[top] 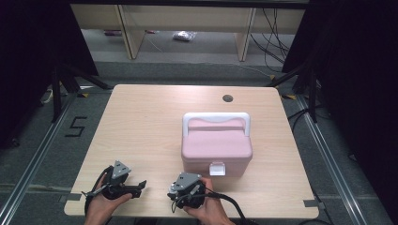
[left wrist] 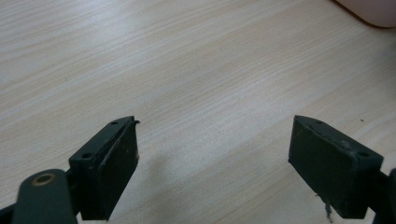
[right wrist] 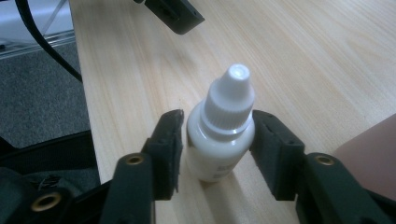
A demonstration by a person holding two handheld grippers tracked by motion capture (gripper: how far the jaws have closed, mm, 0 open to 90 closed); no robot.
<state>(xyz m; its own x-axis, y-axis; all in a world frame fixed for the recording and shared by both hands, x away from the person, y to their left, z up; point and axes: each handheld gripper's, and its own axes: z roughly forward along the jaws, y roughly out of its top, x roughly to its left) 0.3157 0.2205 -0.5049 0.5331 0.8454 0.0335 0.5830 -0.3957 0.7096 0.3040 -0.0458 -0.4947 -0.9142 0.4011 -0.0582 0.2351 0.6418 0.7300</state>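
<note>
Snugly, black jaws clasp smooth white dropper bottle [right wrist: 219, 135].

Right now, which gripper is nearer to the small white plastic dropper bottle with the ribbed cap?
Right. The right gripper has the small white plastic dropper bottle clamped between its jaws. The left gripper is open over bare wooden table, off to one side.

pink box [left wrist: 371, 11] cut off at corner, bottle [right wrist: 219, 140] label unreadable between claw pads
</note>
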